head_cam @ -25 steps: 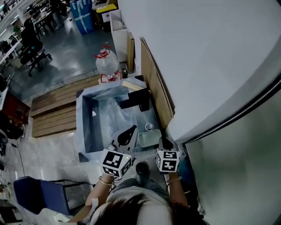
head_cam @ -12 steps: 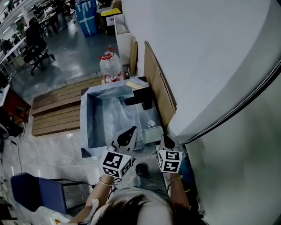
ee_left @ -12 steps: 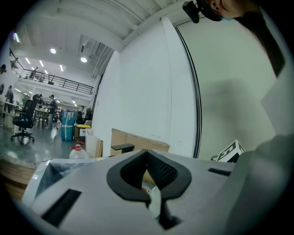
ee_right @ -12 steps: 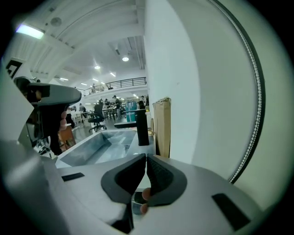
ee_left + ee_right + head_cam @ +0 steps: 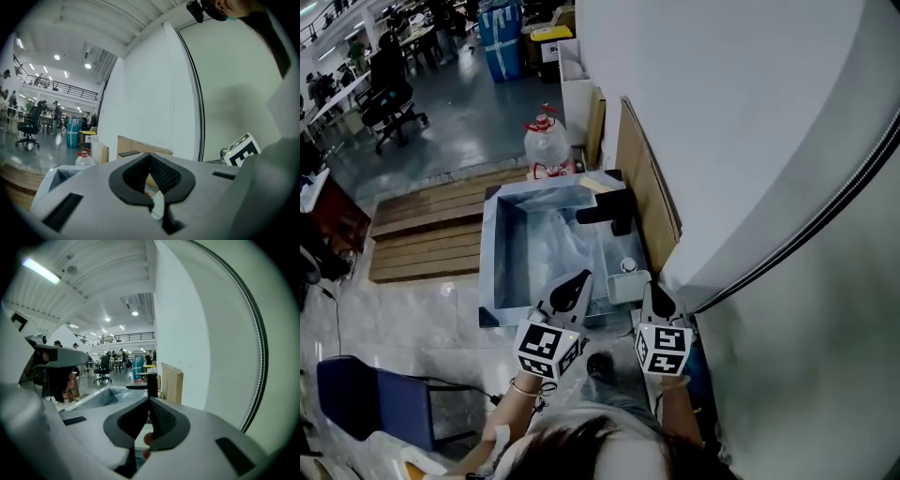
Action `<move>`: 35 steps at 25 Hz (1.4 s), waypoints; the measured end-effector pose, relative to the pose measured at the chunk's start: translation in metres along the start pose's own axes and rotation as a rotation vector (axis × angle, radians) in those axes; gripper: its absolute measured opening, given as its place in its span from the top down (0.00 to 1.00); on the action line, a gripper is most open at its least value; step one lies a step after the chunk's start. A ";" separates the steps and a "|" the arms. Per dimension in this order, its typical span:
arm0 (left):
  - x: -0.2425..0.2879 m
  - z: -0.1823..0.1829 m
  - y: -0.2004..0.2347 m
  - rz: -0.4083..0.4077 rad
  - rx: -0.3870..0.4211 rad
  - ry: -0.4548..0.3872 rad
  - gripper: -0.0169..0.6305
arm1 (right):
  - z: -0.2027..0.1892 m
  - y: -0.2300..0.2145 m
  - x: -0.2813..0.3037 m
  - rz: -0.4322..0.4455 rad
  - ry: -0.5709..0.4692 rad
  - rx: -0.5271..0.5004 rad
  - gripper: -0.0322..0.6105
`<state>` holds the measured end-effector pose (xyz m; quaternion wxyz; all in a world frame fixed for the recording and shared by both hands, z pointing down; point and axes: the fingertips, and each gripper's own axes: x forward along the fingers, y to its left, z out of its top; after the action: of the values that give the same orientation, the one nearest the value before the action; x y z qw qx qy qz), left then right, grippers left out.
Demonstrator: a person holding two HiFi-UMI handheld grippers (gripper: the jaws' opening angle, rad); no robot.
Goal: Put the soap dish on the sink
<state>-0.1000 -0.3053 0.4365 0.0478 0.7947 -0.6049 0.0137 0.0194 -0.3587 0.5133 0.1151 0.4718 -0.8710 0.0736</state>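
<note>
The pale green soap dish (image 5: 625, 286) lies on the right rim of the sink (image 5: 492, 272), near its front corner. A small white round thing (image 5: 628, 265) sits just behind it. My left gripper (image 5: 578, 279) hovers over the sink's front edge, left of the dish, with its jaws together and nothing held. My right gripper (image 5: 651, 294) is just right of the dish, jaws together, apart from it. In the left gripper view the left gripper (image 5: 150, 155) has its tips meeting, and a pale shape shows below them. In the right gripper view the right gripper (image 5: 150, 400) looks the same, pointing toward the black faucet (image 5: 152, 383).
The basin is lined with clear plastic, and a black faucet (image 5: 612, 212) stands at its far right. A cardboard sheet (image 5: 647, 192) leans on the white wall (image 5: 741, 112) to the right. A water jug (image 5: 546, 145) and a wooden pallet (image 5: 422, 234) lie beyond. A blue chair (image 5: 370, 403) stands at my left.
The head view has drifted, so the sink sits a little higher and further right in it. Both grippers stay shut at the sink's front; the dish stays on the rim.
</note>
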 end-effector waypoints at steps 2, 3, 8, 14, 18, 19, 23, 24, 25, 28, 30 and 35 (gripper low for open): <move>-0.004 0.003 -0.002 0.004 0.004 -0.003 0.96 | 0.011 0.003 -0.006 0.003 -0.029 -0.010 0.91; -0.007 0.004 -0.002 0.006 0.004 -0.006 0.96 | 0.016 0.005 -0.010 0.005 -0.044 -0.015 0.91; -0.020 0.008 -0.005 0.014 0.012 -0.024 0.96 | 0.031 0.016 -0.026 0.017 -0.096 -0.019 0.91; -0.038 0.018 -0.011 0.026 0.034 -0.043 0.96 | 0.048 0.024 -0.052 0.023 -0.150 -0.018 0.91; -0.051 0.018 -0.015 0.031 0.047 -0.047 0.96 | 0.057 0.034 -0.067 0.024 -0.182 -0.066 0.91; -0.054 0.019 -0.016 0.032 0.046 -0.049 0.96 | 0.057 0.037 -0.070 0.024 -0.185 -0.082 0.91; -0.067 0.020 -0.021 0.039 0.048 -0.057 0.96 | 0.059 0.047 -0.084 0.031 -0.192 -0.102 0.91; -0.070 0.021 -0.022 0.041 0.049 -0.059 0.96 | 0.059 0.049 -0.088 0.033 -0.195 -0.103 0.91; -0.073 0.022 -0.023 0.043 0.049 -0.061 0.96 | 0.061 0.051 -0.091 0.035 -0.200 -0.105 0.91; -0.082 0.023 -0.024 0.049 0.048 -0.069 0.96 | 0.064 0.056 -0.100 0.043 -0.216 -0.103 0.91; -0.088 0.023 -0.027 0.052 0.049 -0.073 0.96 | 0.065 0.057 -0.106 0.048 -0.225 -0.095 0.91; -0.102 0.024 -0.032 0.060 0.053 -0.081 0.96 | 0.071 0.061 -0.122 0.051 -0.245 -0.098 0.91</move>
<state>-0.0976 -0.2008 0.4028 0.0020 0.7770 -0.6295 -0.0010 0.0232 -0.2440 0.4104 0.0289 0.4490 -0.8927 -0.0241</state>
